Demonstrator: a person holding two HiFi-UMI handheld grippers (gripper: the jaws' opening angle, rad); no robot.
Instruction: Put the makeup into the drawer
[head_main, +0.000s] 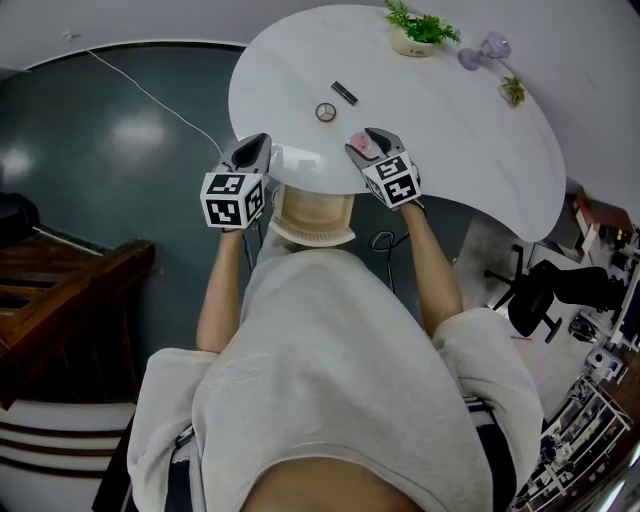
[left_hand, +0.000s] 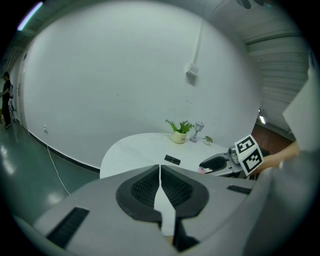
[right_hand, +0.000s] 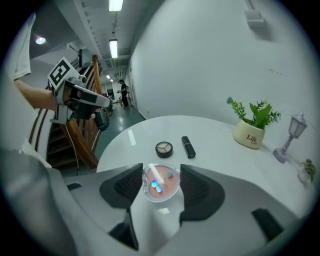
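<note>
Two grippers hung over the near rim of the round white table (head_main: 450, 140), side by side and apart. The left gripper (left_hand: 160, 172) had its jaws pressed together with nothing between them. The right gripper (right_hand: 161, 170) was clamped on the one round blush compact (right_hand: 162, 186), pink under a clear lid, its pads against both sides and the compact lifted clear of the tabletop.

Ahead of the right gripper's jaws the tabletop lay bare up to one round eyeshadow compact (right_hand: 164, 148) and one black lipstick tube (right_hand: 188, 147), just beside each other. Beyond them came more open white surface, then, along the far rim and off to the right, one potted plant (right_hand: 252, 127), one small lamp ornament (right_hand: 289, 137) and one tiny green sprig (right_hand: 309, 170).

Out past the left gripper the table edge curved away over open dark floor (head_main: 120, 140), with wooden stairs (head_main: 60, 290) further off. A black office chair (head_main: 535, 295) stood well to the right of the right gripper.
</note>
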